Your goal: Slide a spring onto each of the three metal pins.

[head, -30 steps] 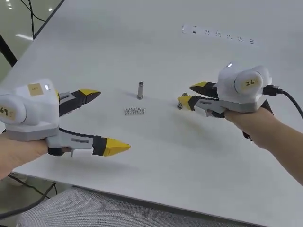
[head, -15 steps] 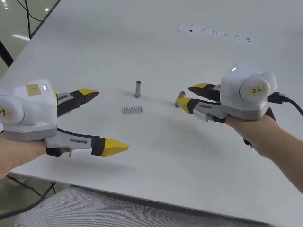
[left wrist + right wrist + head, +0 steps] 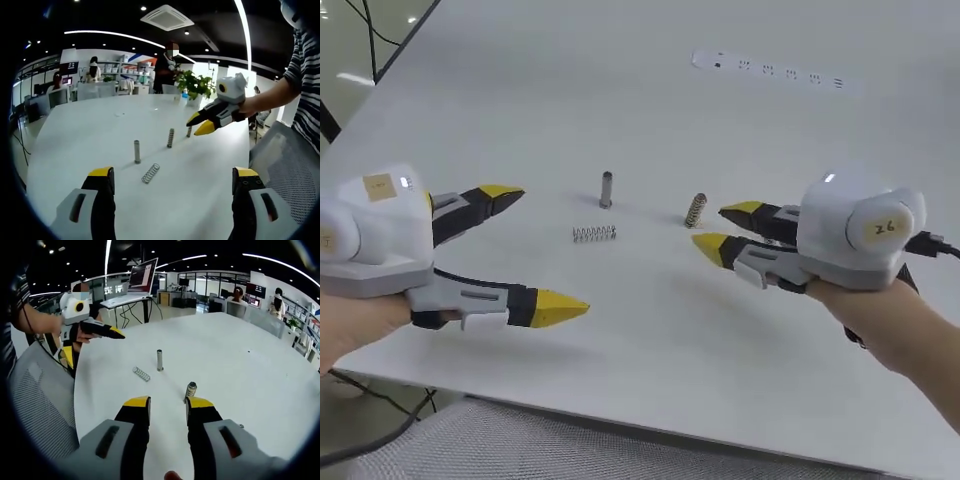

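Observation:
A bare metal pin (image 3: pixel 606 190) stands upright mid-table, with a loose spring (image 3: pixel 594 234) lying flat just in front of it. To the right, a second pin wearing a spring (image 3: pixel 695 210) stands free. My right gripper (image 3: pixel 722 226) is open, its yellow tips just short of that sprung pin (image 3: pixel 190 390), nothing between them. My left gripper (image 3: pixel 535 250) is wide open at the left, well back from the loose spring (image 3: pixel 150 173) and the bare pin (image 3: pixel 137 151). In the left gripper view another spring-covered pin (image 3: pixel 189 131) stands beside the first (image 3: pixel 170 138), close under the right gripper (image 3: pixel 197 126).
A white power strip (image 3: pixel 770 72) lies at the far side of the white table (image 3: pixel 650 330). A grey mesh chair back (image 3: pixel 520 440) sits below the near table edge. People and desks fill the office behind.
My right gripper has drawn back to the right and toward me, away from the spring-covered pin, which now stands uncovered. The left gripper has stayed where it was.

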Demonstrator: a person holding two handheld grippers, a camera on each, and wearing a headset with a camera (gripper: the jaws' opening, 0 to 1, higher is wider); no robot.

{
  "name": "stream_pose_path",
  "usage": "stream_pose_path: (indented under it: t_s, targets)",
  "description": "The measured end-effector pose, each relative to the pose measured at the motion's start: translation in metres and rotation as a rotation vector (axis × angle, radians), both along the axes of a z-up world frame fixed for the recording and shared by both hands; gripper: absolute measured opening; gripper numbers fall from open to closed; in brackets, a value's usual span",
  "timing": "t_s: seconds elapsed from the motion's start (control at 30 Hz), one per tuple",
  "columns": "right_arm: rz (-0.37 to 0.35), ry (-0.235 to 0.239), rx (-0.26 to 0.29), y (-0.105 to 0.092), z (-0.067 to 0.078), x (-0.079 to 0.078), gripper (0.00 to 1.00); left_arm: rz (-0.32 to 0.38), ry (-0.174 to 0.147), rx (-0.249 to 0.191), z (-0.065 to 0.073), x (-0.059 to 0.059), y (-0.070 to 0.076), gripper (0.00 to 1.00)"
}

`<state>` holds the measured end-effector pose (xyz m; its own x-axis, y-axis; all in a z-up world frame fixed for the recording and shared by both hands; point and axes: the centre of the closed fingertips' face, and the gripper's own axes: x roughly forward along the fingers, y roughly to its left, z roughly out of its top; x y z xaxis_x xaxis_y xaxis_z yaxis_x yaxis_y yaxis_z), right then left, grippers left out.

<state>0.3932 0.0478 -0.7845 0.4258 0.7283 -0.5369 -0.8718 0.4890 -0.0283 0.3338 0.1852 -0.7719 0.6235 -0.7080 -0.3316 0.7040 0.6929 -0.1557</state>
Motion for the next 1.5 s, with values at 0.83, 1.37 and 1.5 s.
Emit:
stream_pose_path:
  t_s: [0.83,1.37,1.5]
  targets:
    - [0.163,-0.022,-0.095,0.029,-0.011,-0.003,0.28,-0.002,0.008,-0.002,0.001,0.003,-0.003,0.97]
    - [0.433,-0.105,-0.209,0.088,-0.014,-0.012,0.26,-0.001,0.015,0.0,-0.003,0.0,0.0,0.97]
    - [0.484,-0.119,-0.239,0.1,-0.018,-0.01,0.25,-0.001,0.014,-0.005,-0.003,0.0,0.0,0.97]
